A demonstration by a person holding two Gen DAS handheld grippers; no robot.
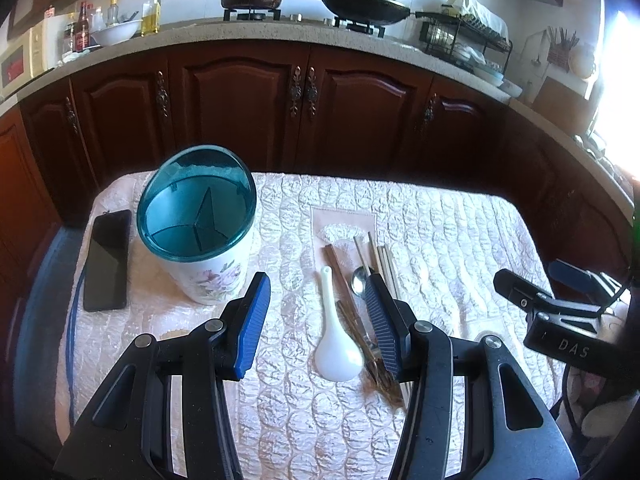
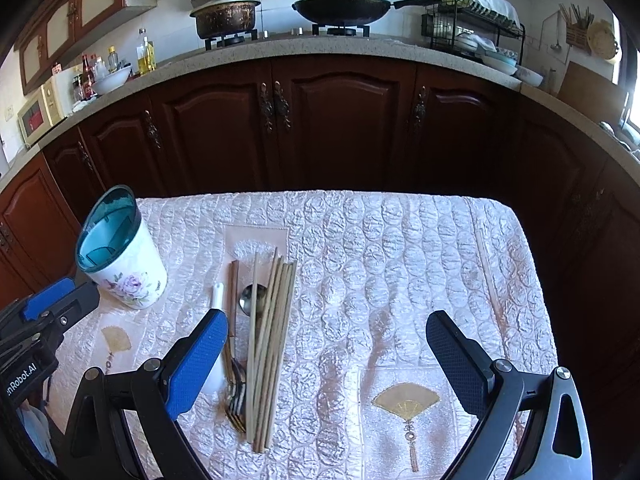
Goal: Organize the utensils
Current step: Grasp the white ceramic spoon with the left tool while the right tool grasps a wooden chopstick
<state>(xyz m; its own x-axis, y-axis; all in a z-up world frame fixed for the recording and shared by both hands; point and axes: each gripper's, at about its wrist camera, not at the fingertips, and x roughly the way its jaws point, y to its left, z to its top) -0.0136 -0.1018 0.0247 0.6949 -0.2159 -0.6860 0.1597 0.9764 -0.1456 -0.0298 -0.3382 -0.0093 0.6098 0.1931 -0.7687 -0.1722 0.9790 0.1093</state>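
A white floral utensil holder (image 1: 208, 264) (image 2: 128, 276) with a teal divided rim stands upright at the table's left. A white ceramic spoon (image 1: 335, 340) (image 2: 218, 300) lies between my left gripper's fingers, on the cloth below them. Beside it lie dark brown chopsticks (image 1: 348, 312) (image 2: 233, 292), a metal spoon (image 1: 359, 278) (image 2: 252, 300), a fork (image 2: 236, 400) and a bundle of pale bamboo chopsticks (image 1: 388, 264) (image 2: 270, 344). My left gripper (image 1: 318, 292) is open above the white spoon. My right gripper (image 2: 326, 334) is open, just right of the bamboo bundle.
A black phone (image 1: 107, 260) lies left of the holder. The table carries a quilted pink cloth (image 2: 400, 248) with a fan motif (image 2: 406, 400). Dark wooden cabinets (image 1: 248, 104) and a counter with a pot (image 2: 226, 16) and wok (image 2: 342, 8) stand beyond.
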